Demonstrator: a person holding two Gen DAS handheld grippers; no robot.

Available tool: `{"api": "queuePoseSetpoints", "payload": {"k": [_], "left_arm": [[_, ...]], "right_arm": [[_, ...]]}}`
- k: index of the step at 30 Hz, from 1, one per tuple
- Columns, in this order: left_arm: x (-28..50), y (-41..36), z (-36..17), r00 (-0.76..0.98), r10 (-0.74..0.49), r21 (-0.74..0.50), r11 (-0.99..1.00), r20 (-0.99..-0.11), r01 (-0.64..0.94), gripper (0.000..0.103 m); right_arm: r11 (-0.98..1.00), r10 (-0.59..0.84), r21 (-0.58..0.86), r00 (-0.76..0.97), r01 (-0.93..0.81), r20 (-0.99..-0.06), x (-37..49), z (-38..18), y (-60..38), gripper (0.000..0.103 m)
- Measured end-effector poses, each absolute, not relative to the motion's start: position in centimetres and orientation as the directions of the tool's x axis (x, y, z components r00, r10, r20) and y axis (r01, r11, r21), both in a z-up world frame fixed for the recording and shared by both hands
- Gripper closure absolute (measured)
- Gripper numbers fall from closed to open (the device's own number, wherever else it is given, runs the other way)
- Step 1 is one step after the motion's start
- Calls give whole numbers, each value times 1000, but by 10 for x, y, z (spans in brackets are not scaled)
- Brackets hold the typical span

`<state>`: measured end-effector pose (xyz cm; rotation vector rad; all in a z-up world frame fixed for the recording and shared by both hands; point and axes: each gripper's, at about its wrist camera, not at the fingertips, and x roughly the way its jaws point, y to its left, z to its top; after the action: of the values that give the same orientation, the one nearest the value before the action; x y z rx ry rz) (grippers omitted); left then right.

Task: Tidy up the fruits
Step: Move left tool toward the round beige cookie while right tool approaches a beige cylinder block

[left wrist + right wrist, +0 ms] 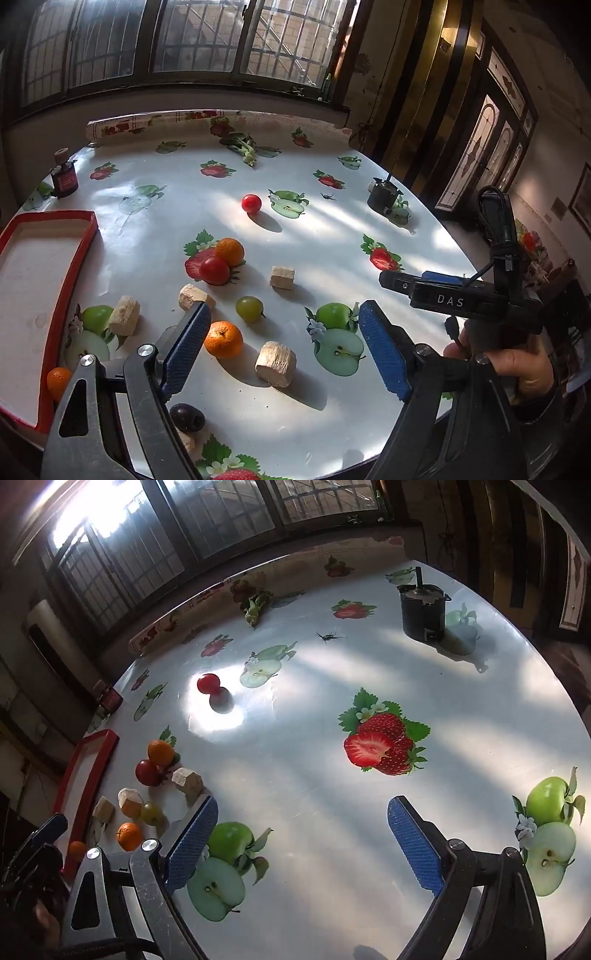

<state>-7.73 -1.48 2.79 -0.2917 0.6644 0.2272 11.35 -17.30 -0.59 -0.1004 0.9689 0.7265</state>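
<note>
My left gripper (284,321) is open and empty above the table's near edge. Between and just ahead of its blue pads (186,347) lie a small orange (223,339), a green grape (250,309) and a cork-like block (276,363). Farther off are a second orange (229,252), a red tomato (214,270) and a lone red tomato (251,203). A dark grape (187,417) lies by the left finger. A third orange (58,382) lies in the red-rimmed tray (70,295). My right gripper (299,825) is open and empty over bare tablecloth; the fruits (129,836) lie to its left.
Several cork-like blocks (282,277) lie among the fruit. A black cylindrical device (382,197) stands at the right, a small dark jar (64,179) at the far left, a leafy sprig (245,147) at the back. The right gripper's body (458,299) hangs at the table's right edge.
</note>
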Motion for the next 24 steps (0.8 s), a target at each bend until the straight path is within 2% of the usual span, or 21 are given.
{"api": "queuePoseSetpoints", "payload": {"k": [3,6,10,16,24], "left_arm": [[-90,-15,29,748,171,-183,912,-641,-366,20],[-107,-10,34,733,208,-163,902,-648,-400,20],[-132,6,34,707,255,-165,869,-660,-467,20],[-152,18,26,674,278,-167,840,-684,-516,20],[-152,13,18,670,251,-173,850,-699,-498,20]], "right_arm": [[762,436,41,466,-646,-770,76,9,-152,8],[705,433,-72,508,-706,-745,44,17,-137,2],[626,417,-196,536,-755,-734,12,18,-123,2],[586,425,-235,542,-775,-725,-6,22,-113,2],[581,418,-250,548,-774,-725,-5,23,-112,2]]}}
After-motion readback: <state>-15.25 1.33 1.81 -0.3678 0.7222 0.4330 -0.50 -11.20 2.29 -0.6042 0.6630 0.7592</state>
